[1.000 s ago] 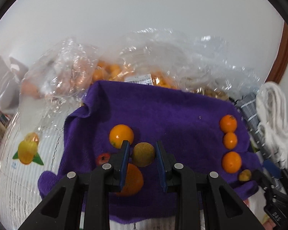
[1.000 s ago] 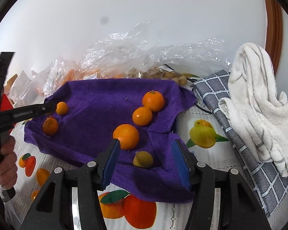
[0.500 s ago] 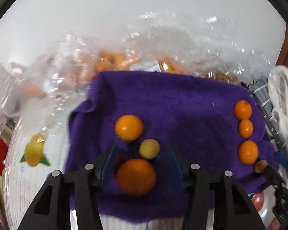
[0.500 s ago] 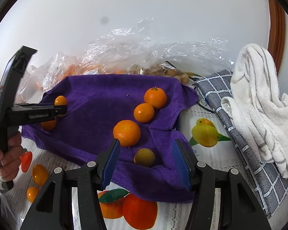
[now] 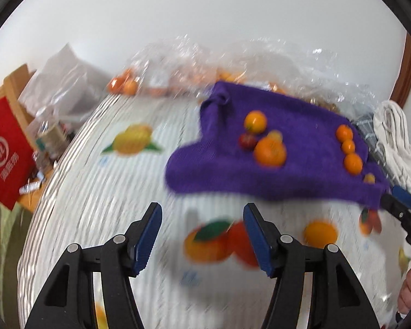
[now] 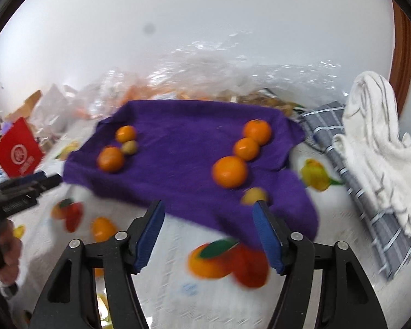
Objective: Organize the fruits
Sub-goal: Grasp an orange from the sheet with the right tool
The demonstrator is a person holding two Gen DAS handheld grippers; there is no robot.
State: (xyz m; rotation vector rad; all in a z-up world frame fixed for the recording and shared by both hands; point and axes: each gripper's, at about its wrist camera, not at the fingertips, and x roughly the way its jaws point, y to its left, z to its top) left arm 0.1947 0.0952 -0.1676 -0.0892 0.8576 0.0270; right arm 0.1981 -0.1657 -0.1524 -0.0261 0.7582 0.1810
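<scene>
A purple cloth (image 5: 301,164) (image 6: 178,170) lies on the fruit-print tablecloth. Its left side holds two oranges (image 6: 111,159) (image 6: 125,133), a small yellow-green fruit (image 6: 130,147) and a small red fruit (image 5: 246,142). Its right side holds a row of three oranges (image 6: 229,171) (image 6: 246,149) (image 6: 257,131) and a small yellow fruit (image 6: 253,195). My left gripper (image 5: 202,237) is open and empty, back from the cloth over the tablecloth. My right gripper (image 6: 208,234) is open and empty at the cloth's near edge.
Clear plastic bags of fruit (image 6: 205,82) lie behind the cloth. A white towel (image 6: 378,142) on a grey checked cloth (image 6: 342,164) lies at the right. A red box (image 5: 5,150) and clutter stand at the left. Both views are blurred by motion.
My left gripper let go of the small yellow-green fruit, opened wide and pulled back and left off the cloth. My right gripper pulled back a little.
</scene>
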